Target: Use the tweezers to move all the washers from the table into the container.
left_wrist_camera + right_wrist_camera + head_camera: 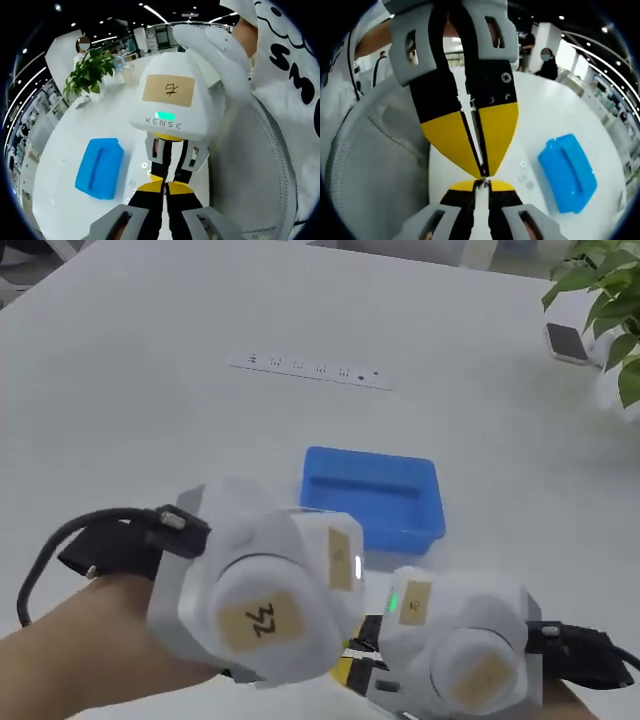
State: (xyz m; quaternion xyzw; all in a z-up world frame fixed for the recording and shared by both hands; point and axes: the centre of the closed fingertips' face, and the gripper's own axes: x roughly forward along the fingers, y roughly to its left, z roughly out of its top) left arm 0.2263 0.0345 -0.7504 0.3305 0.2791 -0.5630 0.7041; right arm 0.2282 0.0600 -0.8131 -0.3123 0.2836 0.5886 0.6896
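White table (150, 390), open office behind. Blue container (372, 495) sits mid-table, past both grippers.

Left gripper (165, 189) and right gripper (482, 186) meet tip to tip near the table's front edge. In the right gripper view the left jaws are clamped on a thin grey strip that reads as the tweezers (474, 132). The right jaws are drawn nearly closed too, but I can't tell if they pinch the same strip.

Washers (522, 164) are loose on the table just beside the container, a few small rings close together, none visibly inside it.

Handling guess: the washers are light, flat, hard and slick on this smooth top, so they'll likely skate or flip if nudged. Take one across the rim, or put one tine through the hole. The tweezers look thin and springy — hold them mid-shank so jaw closure drives the tips, and keep the squeeze gentle.
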